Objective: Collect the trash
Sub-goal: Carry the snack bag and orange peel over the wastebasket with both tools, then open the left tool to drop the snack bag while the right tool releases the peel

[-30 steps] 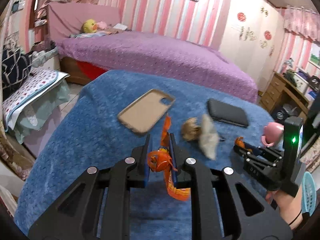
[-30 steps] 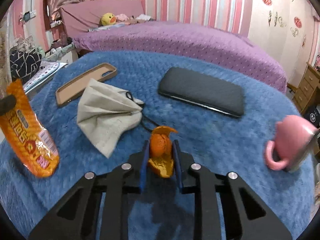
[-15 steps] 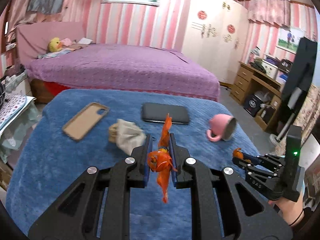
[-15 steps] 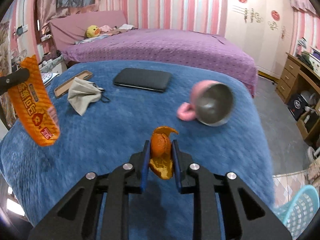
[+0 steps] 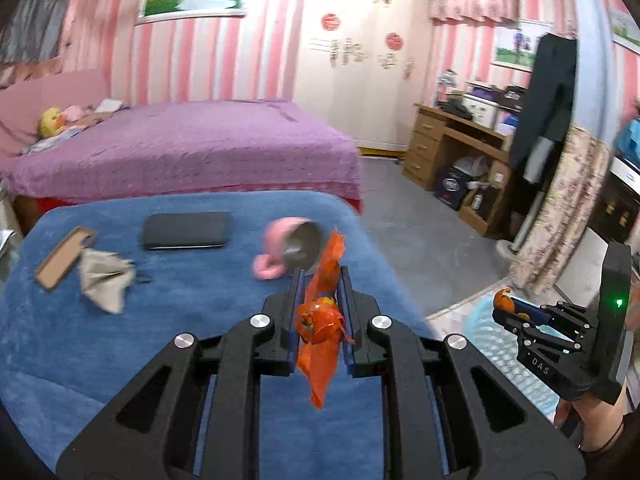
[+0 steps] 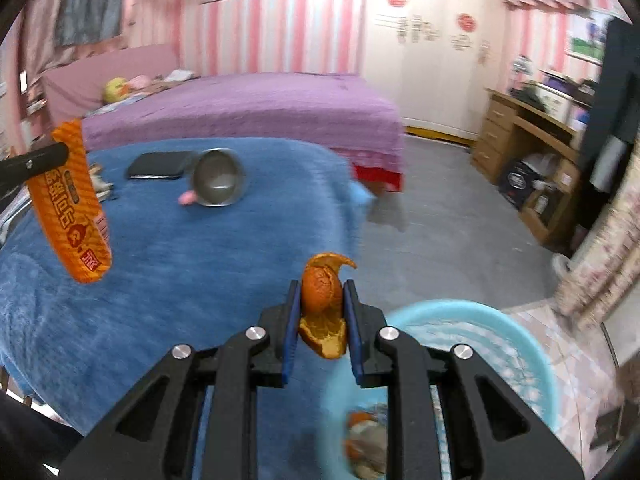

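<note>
Left wrist view: left gripper point(image 5: 319, 322) clenched on crinkled orange snack wrapper point(image 5: 322, 336), held above blue plush table cover point(image 5: 120, 340). Pink metal-lined mug point(image 5: 294, 246) lies tipped just beyond.

Right wrist view: right gripper point(image 6: 322, 312) clamped on curled orange peel point(image 6: 323, 304), at near rim of light blue plastic basket point(image 6: 516, 356). Blurred scraps, probably peel, inside. Risk: early release drops peel onto table edge or floor; light wrapper may flutter wide.

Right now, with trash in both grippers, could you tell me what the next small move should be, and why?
Probably carry the right gripper a little further over the light blue basket and open its fingers: it is shut on the orange peel, the basket lies just below-right, and peel scraps already sit inside.
</note>
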Demonstrator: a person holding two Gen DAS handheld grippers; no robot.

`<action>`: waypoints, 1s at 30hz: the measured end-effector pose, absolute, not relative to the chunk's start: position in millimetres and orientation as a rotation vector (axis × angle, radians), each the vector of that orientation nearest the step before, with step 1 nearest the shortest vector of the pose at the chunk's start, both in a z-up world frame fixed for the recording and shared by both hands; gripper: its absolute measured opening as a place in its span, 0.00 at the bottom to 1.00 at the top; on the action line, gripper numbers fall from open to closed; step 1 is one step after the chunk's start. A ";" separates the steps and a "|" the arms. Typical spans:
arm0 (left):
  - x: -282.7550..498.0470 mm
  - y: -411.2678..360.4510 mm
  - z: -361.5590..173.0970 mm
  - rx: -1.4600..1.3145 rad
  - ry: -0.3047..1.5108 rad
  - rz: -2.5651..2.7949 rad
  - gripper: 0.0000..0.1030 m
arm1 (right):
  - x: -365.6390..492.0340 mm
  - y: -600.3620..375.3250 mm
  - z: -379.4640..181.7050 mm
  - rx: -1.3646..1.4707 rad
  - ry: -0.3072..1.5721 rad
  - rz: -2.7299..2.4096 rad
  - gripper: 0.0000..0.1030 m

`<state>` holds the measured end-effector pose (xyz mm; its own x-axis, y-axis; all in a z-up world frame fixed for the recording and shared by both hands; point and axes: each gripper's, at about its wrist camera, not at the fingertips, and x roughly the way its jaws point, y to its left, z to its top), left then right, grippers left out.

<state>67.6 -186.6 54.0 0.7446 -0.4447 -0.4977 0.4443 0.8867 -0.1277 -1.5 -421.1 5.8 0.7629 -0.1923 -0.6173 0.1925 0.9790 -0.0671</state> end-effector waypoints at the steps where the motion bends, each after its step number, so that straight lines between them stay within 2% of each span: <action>1: 61.1 -202.1 55.2 0.007 0.539 -0.507 0.15 | -7.9 -431.7 7.1 0.003 0.669 -0.229 0.21; 14: -5.1 -352.3 61.7 0.040 0.536 -0.753 0.15 | -84.4 -549.5 2.7 0.134 0.634 -0.412 0.21; 22: -0.1 -395.1 15.1 0.072 0.620 -0.776 0.16 | -93.0 -560.9 -27.2 0.181 0.665 -0.418 0.21; 23: 4.9 -398.4 4.3 0.088 0.642 -0.765 0.28 | -92.8 -562.1 -30.8 0.187 0.667 -0.418 0.21; 24: 10.7 -400.8 -5.7 0.109 0.664 -0.748 0.52 | -91.3 -562.6 -35.7 0.195 0.670 -0.419 0.21; 25: 15.9 -398.9 -13.5 0.124 0.676 -0.727 0.60 | -90.9 -562.3 -37.0 0.196 0.671 -0.420 0.21; 26: 21.1 -395.9 -21.1 0.139 0.676 -0.697 0.66 | -88.6 -561.4 -39.8 0.191 0.674 -0.424 0.21; 29: 34.9 -385.9 -34.7 0.150 0.704 -0.661 0.70 | -83.2 -556.8 -42.3 0.173 0.670 -0.429 0.21; 30: 38.2 -380.8 -33.7 0.141 0.703 -0.648 0.76 | -81.2 -555.4 -42.0 0.169 0.667 -0.428 0.21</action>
